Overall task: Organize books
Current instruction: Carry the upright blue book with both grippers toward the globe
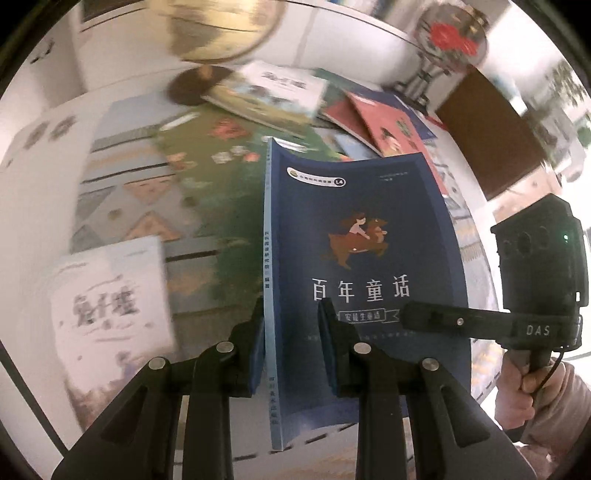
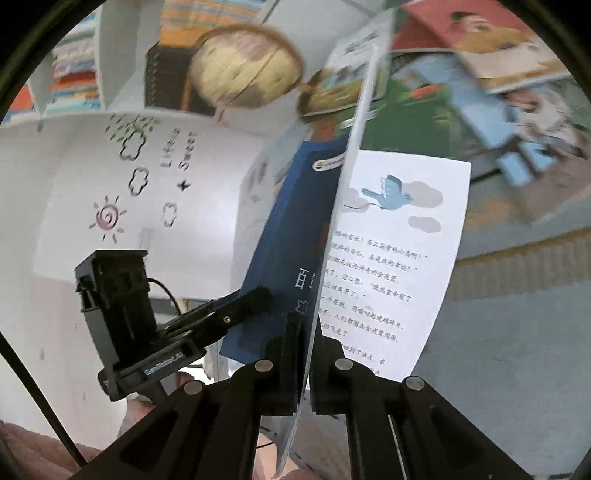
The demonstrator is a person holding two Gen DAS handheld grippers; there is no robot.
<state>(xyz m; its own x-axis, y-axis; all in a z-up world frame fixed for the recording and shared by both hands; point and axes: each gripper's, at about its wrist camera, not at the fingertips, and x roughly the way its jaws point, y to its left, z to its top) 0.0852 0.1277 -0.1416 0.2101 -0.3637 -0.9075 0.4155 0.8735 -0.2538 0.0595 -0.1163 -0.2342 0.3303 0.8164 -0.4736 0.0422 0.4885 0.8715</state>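
Clearly both grippers, left gripper (image 1: 291, 314) and right gripper (image 2: 308, 332), pinch the blue book (image 1: 365, 258) aloft above the desk (image 1: 33, 192); its loose cover could flop open or tear.

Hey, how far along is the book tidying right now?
Barely begun. Nothing looks stacked yet. In hand: the blue book, clamped by both the left gripper and the right gripper. Left: the white book and the loose pile by the globe.
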